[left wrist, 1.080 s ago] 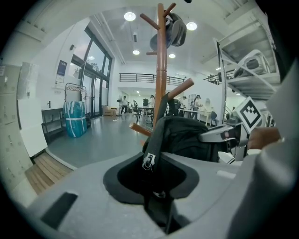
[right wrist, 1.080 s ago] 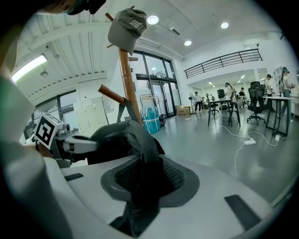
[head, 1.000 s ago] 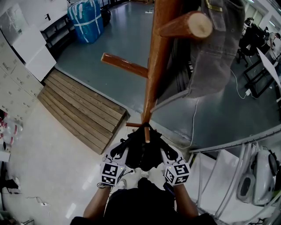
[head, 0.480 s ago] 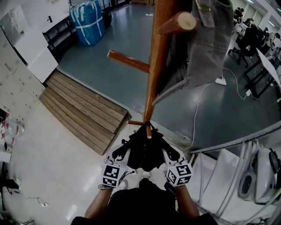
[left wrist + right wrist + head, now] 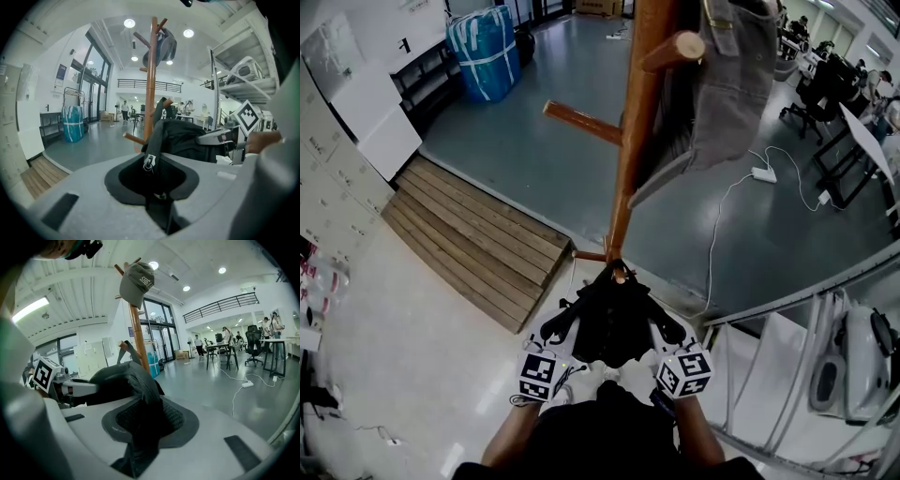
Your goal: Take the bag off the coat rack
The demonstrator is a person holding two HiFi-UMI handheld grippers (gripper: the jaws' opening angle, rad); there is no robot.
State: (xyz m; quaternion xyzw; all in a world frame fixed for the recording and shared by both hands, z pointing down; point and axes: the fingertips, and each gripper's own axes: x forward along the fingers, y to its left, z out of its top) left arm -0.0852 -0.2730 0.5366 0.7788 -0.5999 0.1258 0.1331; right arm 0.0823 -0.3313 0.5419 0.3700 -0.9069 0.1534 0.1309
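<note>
A black bag (image 5: 609,323) hangs low on the wooden coat rack (image 5: 633,141), its top at the tip of a short low peg (image 5: 619,275); I cannot tell whether it still hooks there. My left gripper (image 5: 572,317) is shut on the bag's left side. My right gripper (image 5: 654,319) is shut on its right side. In the left gripper view my left gripper (image 5: 152,165) pinches a black strap with a zip pull, the bag (image 5: 185,140) bulging beyond. In the right gripper view my right gripper (image 5: 140,420) pinches the bag's (image 5: 124,380) fabric. A grey cap (image 5: 731,84) hangs on an upper peg.
A wooden pallet (image 5: 478,239) lies on the floor to the left, with a blue wrapped bundle (image 5: 485,42) and white cabinets (image 5: 356,103) beyond. A metal rack (image 5: 834,366) stands close at the right. A power strip (image 5: 759,173) with its cable lies on the grey floor.
Both grippers have lifted the bag slightly, so its top now sits at the low peg's tip. The head view has tilted, showing more of the floor beyond the rack.
</note>
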